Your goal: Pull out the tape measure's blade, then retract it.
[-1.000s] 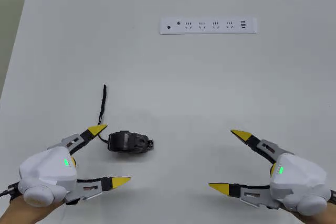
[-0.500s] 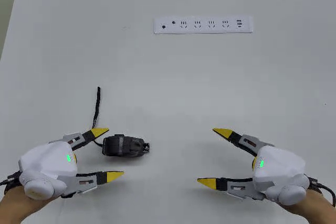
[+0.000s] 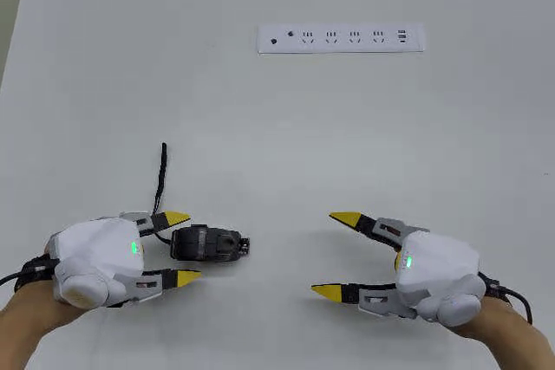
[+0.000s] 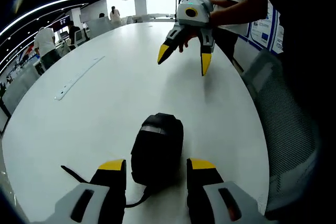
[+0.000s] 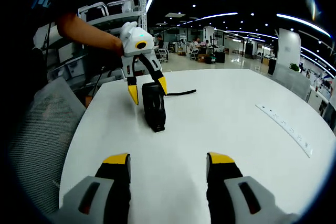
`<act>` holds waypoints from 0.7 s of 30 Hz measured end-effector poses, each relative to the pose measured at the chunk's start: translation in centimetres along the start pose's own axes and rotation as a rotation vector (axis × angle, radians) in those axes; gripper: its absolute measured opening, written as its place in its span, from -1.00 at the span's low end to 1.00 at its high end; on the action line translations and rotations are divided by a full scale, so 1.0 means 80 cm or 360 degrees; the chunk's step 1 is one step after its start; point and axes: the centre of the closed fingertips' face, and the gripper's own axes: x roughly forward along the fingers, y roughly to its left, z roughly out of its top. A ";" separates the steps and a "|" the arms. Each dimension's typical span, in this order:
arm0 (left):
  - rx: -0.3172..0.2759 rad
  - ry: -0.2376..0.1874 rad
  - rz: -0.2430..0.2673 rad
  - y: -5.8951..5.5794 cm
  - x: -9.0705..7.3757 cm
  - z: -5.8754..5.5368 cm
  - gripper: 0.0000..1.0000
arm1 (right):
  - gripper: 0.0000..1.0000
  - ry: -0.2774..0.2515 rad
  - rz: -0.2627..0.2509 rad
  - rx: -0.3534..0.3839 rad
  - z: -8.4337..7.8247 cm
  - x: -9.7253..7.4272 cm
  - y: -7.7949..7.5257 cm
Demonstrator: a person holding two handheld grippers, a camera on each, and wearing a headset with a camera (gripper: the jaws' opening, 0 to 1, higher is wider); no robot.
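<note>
Two hand-held grippers sit low over the white counter (image 3: 286, 127), one in each of the person's hands. The left hand-held gripper (image 3: 181, 248) has its yellow-tipped jaws spread, one on each side of the rear end of the tape measure (image 3: 206, 244). In the head view a thin gap shows between each tip and the black case, so nothing is pinched. The left gripper view shows the same: the tape measure (image 4: 157, 148) lies on the counter between the two tips, its length pointing away from the camera.

The right hand-held gripper (image 3: 335, 254) is well to the right of the tape measure, with its jaws spread wide, nothing between them and the tips pointing left toward the case. In the right gripper view the tape measure (image 5: 154, 106) lies lengthwise ahead, its near end carrying a small tab, with the left hand-held gripper (image 5: 148, 89) straddling its far end.

A black strap (image 3: 159, 178) runs from the rear of the case, past the left hand-held gripper's upper jaw and away across the counter.

Farther off, well apart from everything else, a white power strip (image 3: 342, 38) lies flat on the counter.

Beyond the counter's edge the gripper views show a grey mesh chair (image 4: 281, 108) and a bright office with people in the distance.
</note>
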 end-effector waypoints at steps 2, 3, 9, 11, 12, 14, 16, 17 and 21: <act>0.0011 0.0028 -0.0028 -0.001 0.003 -0.003 -0.20 | 0.14 -0.0003 0.0017 -0.0006 0.002 0.006 0.001; 0.0025 0.0040 -0.0036 -0.001 0.004 -0.004 -0.24 | 0.12 -0.0005 0.0025 -0.0010 0.002 0.008 0.001; 0.0065 0.0084 -0.0065 -0.001 0.008 -0.007 -0.35 | 0.04 0.0016 0.0079 -0.0047 0.002 0.027 0.004; 0.0064 0.0083 -0.0069 -0.001 0.008 -0.007 -0.38 | 0.02 0.0024 0.0094 -0.0059 0.002 0.031 0.006; 0.0062 0.0087 -0.0075 -0.001 0.008 -0.007 -0.39 | 0.01 0.0021 0.0104 -0.0061 0.002 0.034 0.006; 0.0069 0.0090 -0.0074 -0.001 0.008 -0.007 -0.39 | -0.01 0.0015 0.0116 -0.0063 0.003 0.039 0.007; 0.0062 0.0091 -0.0072 -0.001 0.008 -0.007 -0.39 | -0.03 0.0011 0.0124 -0.0064 0.005 0.043 0.006; 0.0055 0.0091 -0.0072 0.000 0.008 -0.007 -0.40 | -0.05 0.0006 0.0131 -0.0062 0.006 0.045 0.007; 0.0030 0.0095 -0.0078 0.000 0.008 -0.007 -0.40 | -0.10 0.0002 0.0155 -0.0065 0.008 0.055 0.008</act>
